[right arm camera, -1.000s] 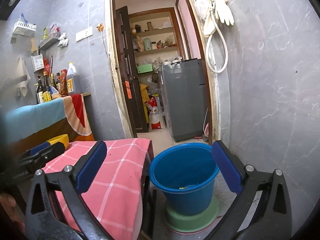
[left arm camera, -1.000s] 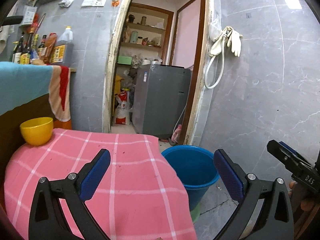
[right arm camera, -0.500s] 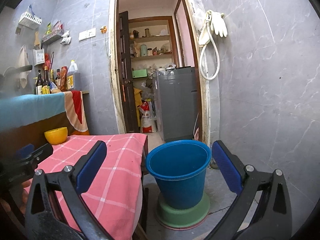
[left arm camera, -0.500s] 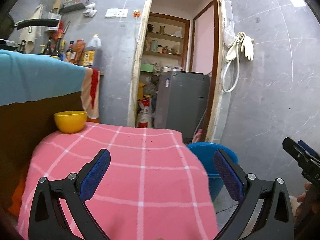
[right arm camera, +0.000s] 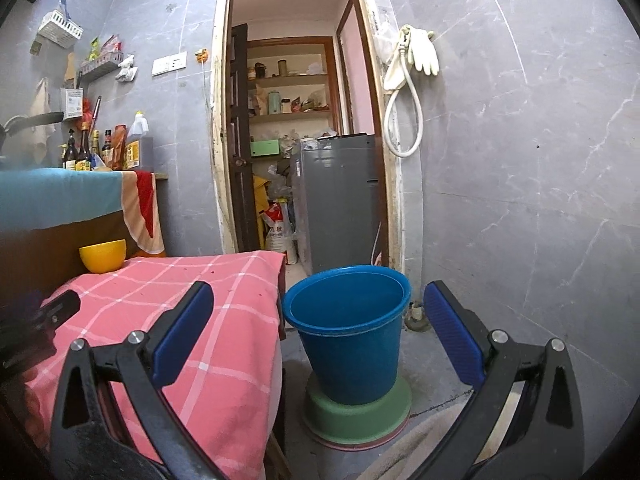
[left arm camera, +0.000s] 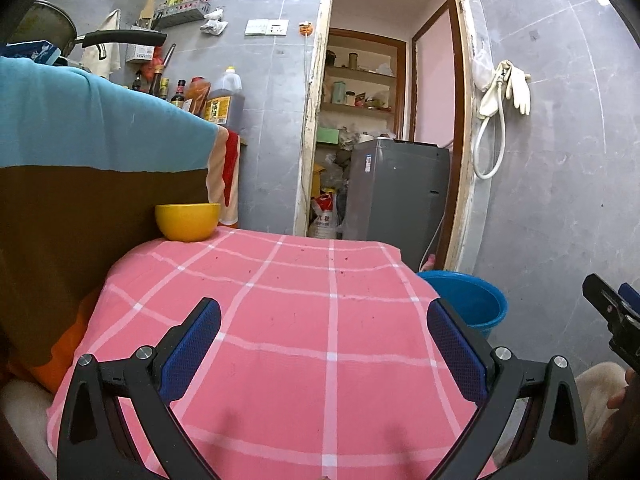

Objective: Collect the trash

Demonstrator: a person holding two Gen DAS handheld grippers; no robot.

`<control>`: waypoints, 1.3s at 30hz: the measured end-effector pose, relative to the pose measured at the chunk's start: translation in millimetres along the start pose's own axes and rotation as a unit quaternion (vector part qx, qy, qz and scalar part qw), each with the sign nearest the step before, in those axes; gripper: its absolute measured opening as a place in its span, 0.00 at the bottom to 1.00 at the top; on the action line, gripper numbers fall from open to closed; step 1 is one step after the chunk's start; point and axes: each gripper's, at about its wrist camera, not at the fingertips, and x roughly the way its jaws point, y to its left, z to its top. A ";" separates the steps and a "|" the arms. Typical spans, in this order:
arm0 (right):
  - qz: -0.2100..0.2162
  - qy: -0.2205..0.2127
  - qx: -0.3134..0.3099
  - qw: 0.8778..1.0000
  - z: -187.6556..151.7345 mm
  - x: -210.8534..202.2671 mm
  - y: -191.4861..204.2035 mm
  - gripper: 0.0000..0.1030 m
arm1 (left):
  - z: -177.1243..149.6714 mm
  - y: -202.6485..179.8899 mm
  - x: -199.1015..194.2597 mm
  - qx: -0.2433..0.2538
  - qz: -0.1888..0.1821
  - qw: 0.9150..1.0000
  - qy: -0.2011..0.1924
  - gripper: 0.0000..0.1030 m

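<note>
A blue bucket [right arm camera: 347, 332] stands on the floor on a green base [right arm camera: 358, 416], right of a small table under a pink checked cloth [left arm camera: 304, 320]. In the left wrist view only part of the blue bucket [left arm camera: 468, 300] shows behind the table's right corner. My left gripper [left arm camera: 324, 344] hovers open over the cloth, holding nothing. My right gripper [right arm camera: 320, 332] is open and empty, facing the bucket from the front. No loose trash shows on the cloth; the bucket's inside is hidden from this low angle.
A yellow bowl [left arm camera: 188, 222] sits at the table's far left corner beside a cloth-covered counter [left arm camera: 80, 120] with bottles [left arm camera: 222, 100]. Behind is a doorway with a grey appliance [left arm camera: 396, 196]. Grey tiled wall [right arm camera: 520, 160] rises right of the bucket.
Both grippers have dropped lower and pulled back. The left view swung left over the table, so the bucket slid to its right edge. Jaws stayed open.
</note>
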 end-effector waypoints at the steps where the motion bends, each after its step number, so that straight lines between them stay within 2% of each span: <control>1: 0.000 0.000 -0.001 1.000 -1.8 -0.4 0.2 1.00 | -2.2 -0.6 -0.8 0.003 0.000 1.000 0.000 0.98; 8: -0.003 -0.004 -0.010 1.000 -9.5 0.1 -0.4 1.00 | -10.6 -1.5 -2.7 0.009 0.007 1.000 -0.013 0.98; 15: -0.004 0.001 -0.005 1.000 -15.0 3.2 -2.9 1.00 | -14.5 -1.1 1.6 0.010 0.005 1.000 -0.001 0.98; 39: -0.004 0.010 -0.005 1.000 -19.2 8.4 -4.5 1.00 | -17.9 -0.9 1.8 0.008 0.005 1.000 0.006 0.98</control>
